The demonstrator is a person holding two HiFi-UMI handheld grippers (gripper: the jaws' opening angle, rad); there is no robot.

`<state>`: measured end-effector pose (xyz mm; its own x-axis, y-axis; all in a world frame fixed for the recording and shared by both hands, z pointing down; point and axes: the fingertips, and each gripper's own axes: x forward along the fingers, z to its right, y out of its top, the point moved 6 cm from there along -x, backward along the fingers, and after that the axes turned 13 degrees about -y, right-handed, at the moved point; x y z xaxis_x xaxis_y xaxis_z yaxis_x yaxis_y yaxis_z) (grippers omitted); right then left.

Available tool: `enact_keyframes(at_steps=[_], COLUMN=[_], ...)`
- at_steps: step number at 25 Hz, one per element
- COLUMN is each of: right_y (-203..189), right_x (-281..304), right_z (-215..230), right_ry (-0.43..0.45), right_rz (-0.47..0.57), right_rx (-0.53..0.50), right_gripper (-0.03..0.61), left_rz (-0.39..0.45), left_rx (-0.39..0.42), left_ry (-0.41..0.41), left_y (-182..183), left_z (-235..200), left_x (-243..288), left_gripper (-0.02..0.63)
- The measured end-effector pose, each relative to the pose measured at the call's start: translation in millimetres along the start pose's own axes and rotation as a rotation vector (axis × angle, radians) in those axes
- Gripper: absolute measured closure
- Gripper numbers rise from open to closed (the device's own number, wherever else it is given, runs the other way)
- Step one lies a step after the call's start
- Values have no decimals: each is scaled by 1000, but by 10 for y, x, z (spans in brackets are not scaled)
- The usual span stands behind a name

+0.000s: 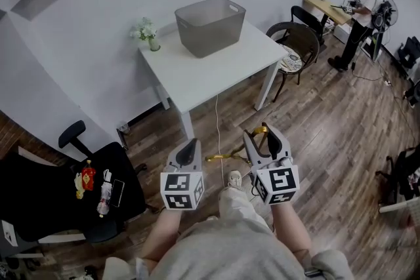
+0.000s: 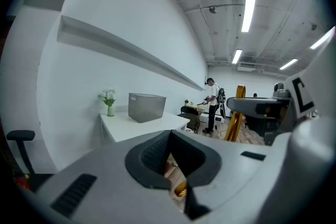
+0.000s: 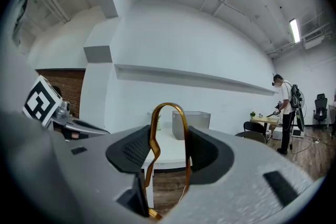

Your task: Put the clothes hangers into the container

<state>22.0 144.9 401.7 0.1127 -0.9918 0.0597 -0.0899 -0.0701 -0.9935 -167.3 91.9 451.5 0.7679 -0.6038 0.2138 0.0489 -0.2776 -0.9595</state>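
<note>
From my head view the hanger (image 1: pixel 223 156) is half lost: only a gold bar shows low over the floor, its left end running up to the left gripper (image 1: pixel 190 144). The left gripper view adds a gold sliver low in the slit of that gripper's clenched fingers (image 2: pixel 152 157); whether they pinch it I cannot tell. On the right gripper (image 1: pixel 264 134), its own view shows the fingers clamped across the hanger's hook. The container (image 1: pixel 210 26) sits well apart on the tabletop (image 1: pixel 216 75).
</note>
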Motion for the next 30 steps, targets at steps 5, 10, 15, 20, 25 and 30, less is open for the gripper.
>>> enact_keyframes(at_steps=[5,10,15,20,25,30], right_y=[43,132,288,430,602,775], right_x=[400,858,1294,1744,2215,2707], right_z=[135,365,648,855,1078,1282], right_ry=[24,40,60,92,132,175], right_rz=[-2,23,44,55,83,107], right_rx=[6,0,-18,-40,-56,-63], right_gripper=[367,367,367,367,367,367], left_rz=[5,11,19,20,20,23], left_rx=[-4,-4,-1,-3,1,-9], left_ry=[16,37,58,84,109,143], left_y=[103,259,485,629,740,802], left_z=[-154,-288,-351,-461,-538,-630], left_x=[343,762,1159,1524,1870,2174], left_gripper=[606,606,606,606,606,607])
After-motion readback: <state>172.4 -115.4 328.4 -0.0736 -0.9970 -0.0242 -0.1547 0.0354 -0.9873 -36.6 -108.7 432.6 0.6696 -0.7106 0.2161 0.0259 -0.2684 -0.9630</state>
